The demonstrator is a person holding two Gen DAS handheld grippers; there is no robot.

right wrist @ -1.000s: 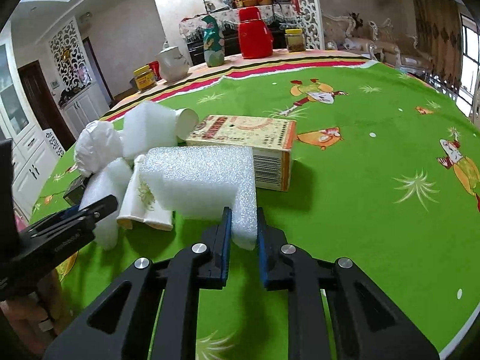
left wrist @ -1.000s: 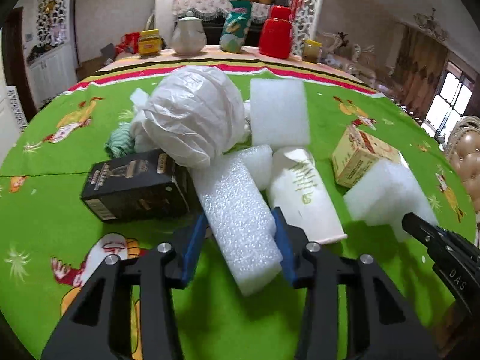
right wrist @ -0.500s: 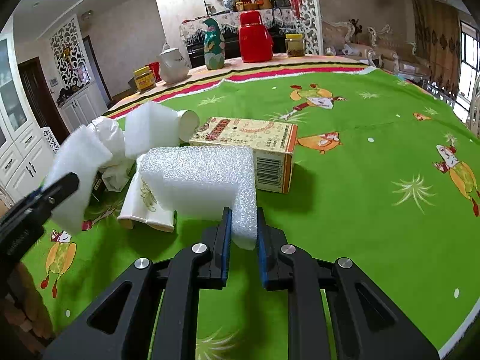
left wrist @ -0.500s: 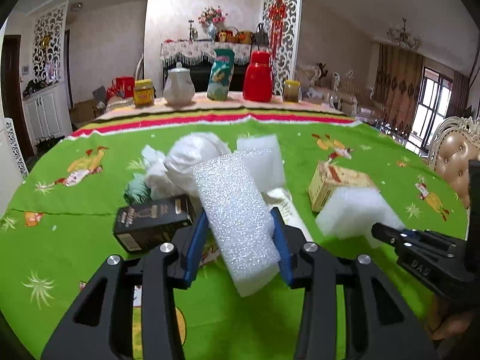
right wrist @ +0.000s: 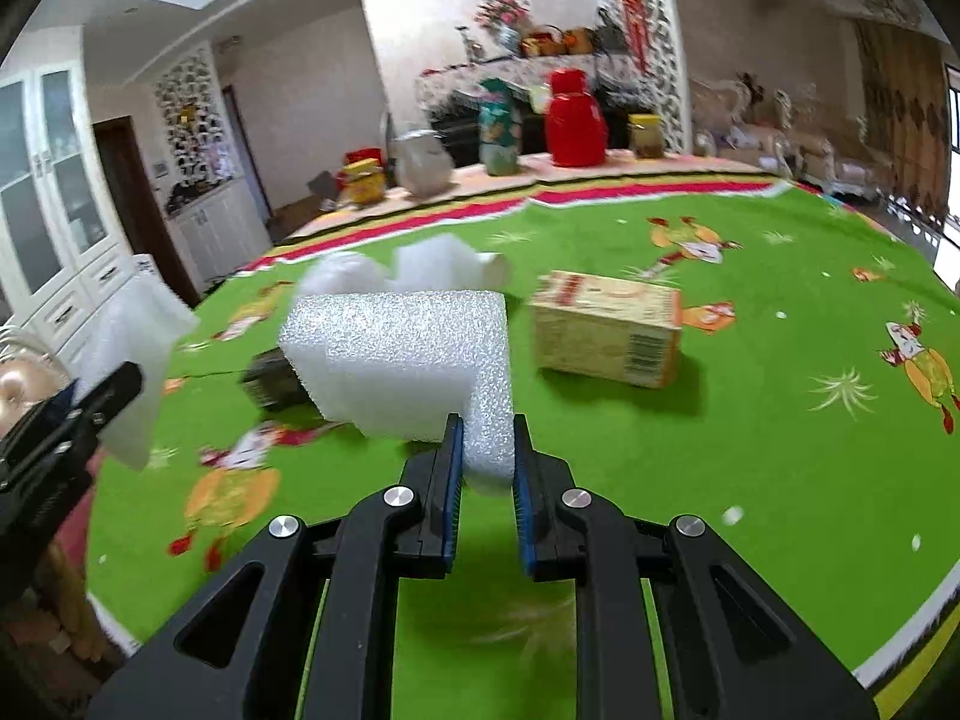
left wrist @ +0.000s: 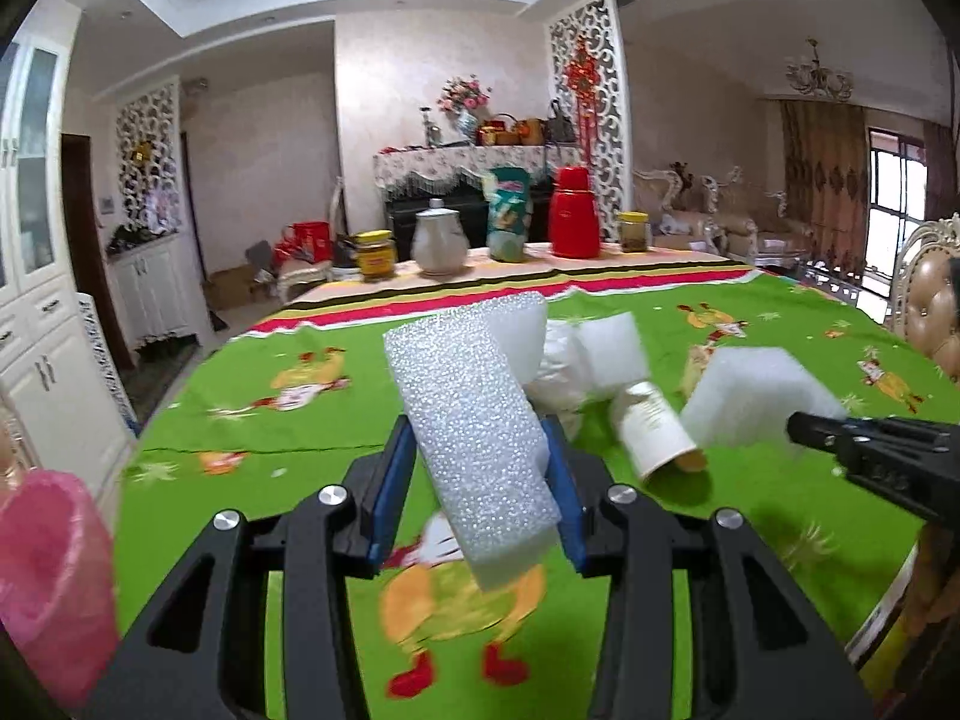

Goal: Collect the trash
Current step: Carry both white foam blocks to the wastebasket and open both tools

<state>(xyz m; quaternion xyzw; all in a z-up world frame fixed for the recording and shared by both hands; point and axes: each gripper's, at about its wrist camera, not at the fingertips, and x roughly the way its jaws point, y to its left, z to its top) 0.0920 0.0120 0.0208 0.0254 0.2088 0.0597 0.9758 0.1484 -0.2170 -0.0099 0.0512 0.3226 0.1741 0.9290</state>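
Foam block (left wrist: 480, 450) is clamped in the left gripper (left wrist: 477, 495), and foam corner (right wrist: 414, 372) in the right gripper (right wrist: 486, 480), both held above the table (right wrist: 750, 450), probably bound for the pink bag (left wrist: 48, 582) near left.

- A lived-in home: a combined dining and sitting room, centred on a large dining table (left wrist: 252, 420) under a green cartoon-print cloth.
- At the table's far edge stand a red thermos jug (left wrist: 575, 219), a white teapot (left wrist: 441, 243) and lidded jars.
- Behind the table, a sideboard (left wrist: 456, 165) with a lace cover carries a vase of flowers (left wrist: 465, 105) and baskets.
- Right of the sideboard, a white carved lattice screen (left wrist: 585, 114) bears a red Chinese knot ornament.
- Right of the table: ornate sofas (left wrist: 708, 216), curtains, a chandelier (left wrist: 819, 75).
- Left of the table: white cupboards (left wrist: 36, 300).
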